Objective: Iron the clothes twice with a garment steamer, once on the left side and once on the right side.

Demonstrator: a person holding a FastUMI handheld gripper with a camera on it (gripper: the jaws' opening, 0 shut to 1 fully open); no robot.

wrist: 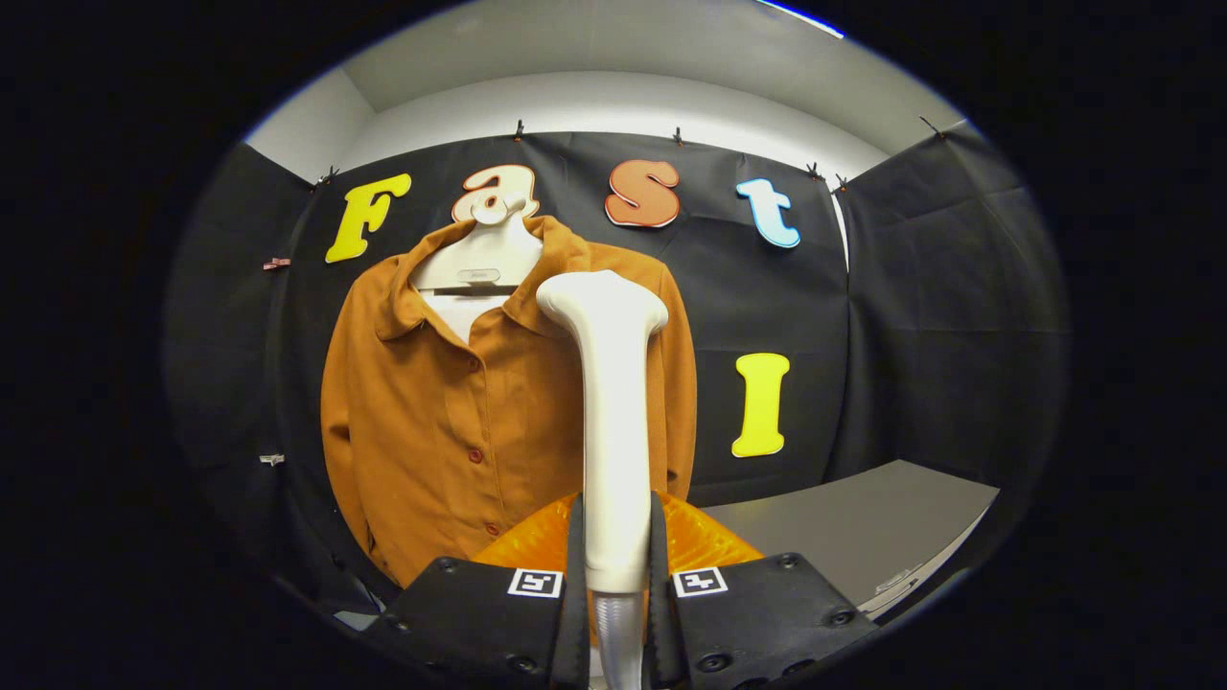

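Black cloth lines the booth on three sides, with a pale wall and ceiling above it and a grey tabletop (863,522) running along the right-hand wall. Against the back cloth hangs an orange-brown button-front shirt (451,422), collar open, draped over a white hanger form (479,264) so that its front panel faces outward and falls flat, which leaves the fabric free for a steamer to pass over it.

The hand-held gripper (615,561) is closed on the handle of a white garment steamer (612,402), one finger pressing on each side of the lower handle. The steamer stands upright between the fingers, its broad head at the top, level with the shirt's right shoulder and collar as seen from the gripper. Gripping low on the handle keeps the head well ahead of the fingers, so it can reach the cloth first. A greyish neck or hose continues below the handle, between the fingers. Just behind the handle, an orange translucent ribbed thing (705,541) shows; what it is cannot be told.

The head overlaps the shirt in view, yet whether it touches the fabric cannot be told. Judging from its high position, a downward pass looks about to start.
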